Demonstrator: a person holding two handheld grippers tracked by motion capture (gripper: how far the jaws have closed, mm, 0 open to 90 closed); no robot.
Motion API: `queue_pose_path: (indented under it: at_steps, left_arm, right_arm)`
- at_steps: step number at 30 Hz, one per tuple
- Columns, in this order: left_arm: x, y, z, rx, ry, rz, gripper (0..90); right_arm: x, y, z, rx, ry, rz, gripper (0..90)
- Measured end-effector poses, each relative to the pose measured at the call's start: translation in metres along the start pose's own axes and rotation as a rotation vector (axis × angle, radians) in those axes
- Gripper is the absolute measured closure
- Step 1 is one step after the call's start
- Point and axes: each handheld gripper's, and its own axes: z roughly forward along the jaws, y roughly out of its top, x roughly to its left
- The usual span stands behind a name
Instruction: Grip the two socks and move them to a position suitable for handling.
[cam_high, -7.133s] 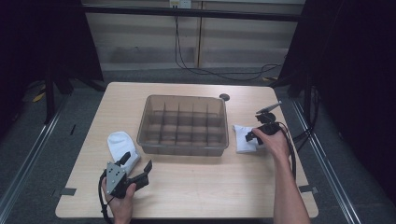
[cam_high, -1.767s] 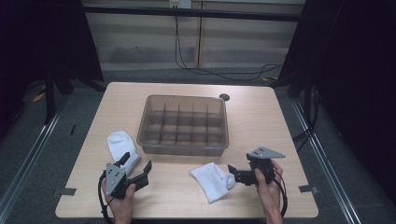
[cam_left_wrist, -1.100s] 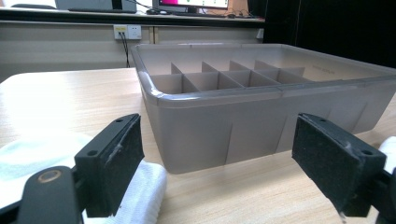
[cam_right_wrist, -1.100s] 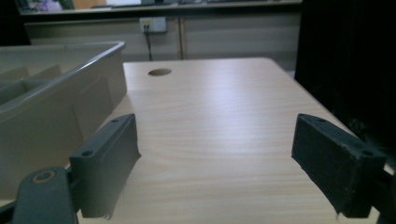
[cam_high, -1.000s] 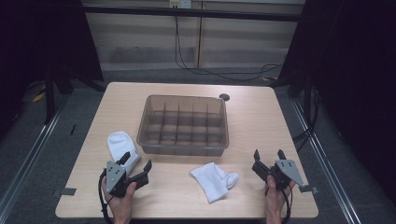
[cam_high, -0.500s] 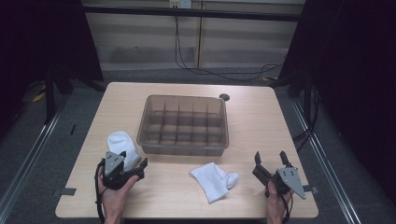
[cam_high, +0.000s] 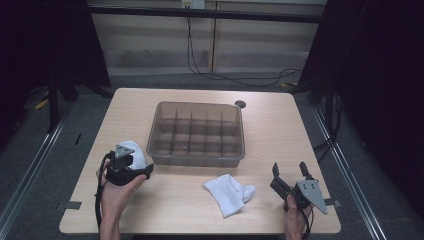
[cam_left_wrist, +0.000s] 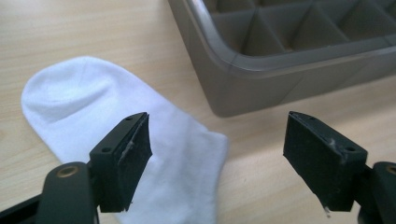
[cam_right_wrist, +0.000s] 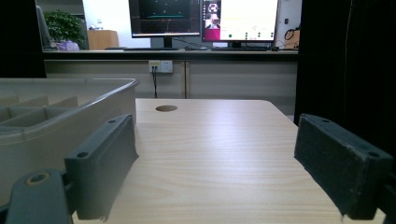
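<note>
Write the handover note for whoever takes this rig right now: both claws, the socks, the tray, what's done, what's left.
Left claw: open, jaws just closing a little, hanging over the left sock beside the tray's corner; no grip yet.
Right claw: open, holding nothing, near the table's front right edge.
Second sock: lies flat in front of the divided tray, apart from both claws.
Done: that second sock was carried from the tray's right side to the front.
Left: probably grasp the left sock and bring it to the other; tray compartments look empty.
</note>
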Motion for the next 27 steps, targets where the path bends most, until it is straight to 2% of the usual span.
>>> queue_pose_path:
  at_steps: [1, 5, 6, 8, 9, 11, 14, 16, 18, 20, 21, 24, 27]
  left_arm:
    - [0.002, 0.005, -0.001, 0.038, 0.000, 0.011, 23.0]
    - [0.008, 0.020, 0.000, 0.138, -0.022, 0.035, 23.0]
    - [0.009, 0.024, 0.002, 0.184, -0.017, 0.066, 22.9]
    - [0.011, 0.029, 0.006, 0.219, -0.020, 0.097, 23.0]
    - [0.013, 0.031, 0.010, 0.266, -0.009, 0.109, 23.5]
    - [0.018, 0.034, 0.016, 0.336, -0.005, 0.118, 23.1]
    - [0.027, 0.036, 0.025, 0.406, -0.004, 0.118, 22.2]
    - [0.032, 0.036, 0.029, 0.414, 0.006, 0.103, 20.4]
    - [0.038, 0.038, 0.032, 0.405, -0.019, 0.096, 17.9]
    - [0.041, 0.039, 0.034, 0.429, -0.030, 0.091, 16.7]
    - [0.042, 0.040, 0.034, 0.437, -0.024, 0.096, 17.5]
    - [0.044, 0.041, 0.038, 0.453, -0.049, 0.111, 17.0]
    - [0.044, 0.038, 0.043, 0.492, -0.003, 0.126, 17.1]
  right_arm:
    - [0.000, 0.000, 0.000, 0.000, 0.001, 0.000, 12.4]
    - [0.000, 0.000, 0.000, 0.001, 0.002, 0.000, 12.4]
    - [0.000, 0.000, 0.000, 0.002, 0.003, -0.001, 12.4]
    - [0.000, 0.000, 0.000, 0.000, 0.003, -0.001, 12.4]
    - [0.000, 0.000, 0.000, 0.000, 0.003, 0.000, 12.4]
    - [0.000, 0.000, 0.001, 0.000, 0.006, -0.002, 12.5]
    - [0.000, 0.000, 0.001, 0.000, 0.006, -0.001, 12.4]
    - [0.000, 0.000, 0.001, 0.002, 0.007, -0.001, 12.5]
    - [0.000, 0.000, 0.001, 0.002, 0.009, 0.000, 12.5]
    - [-0.001, 0.000, 0.001, 0.007, 0.011, 0.000, 12.4]
    - [-0.001, 0.000, 0.001, 0.006, 0.012, 0.000, 12.5]
    - [-0.001, 0.000, 0.001, 0.005, 0.014, 0.000, 12.5]
    - [-0.001, 0.000, 0.001, 0.007, 0.021, 0.001, 13.2]
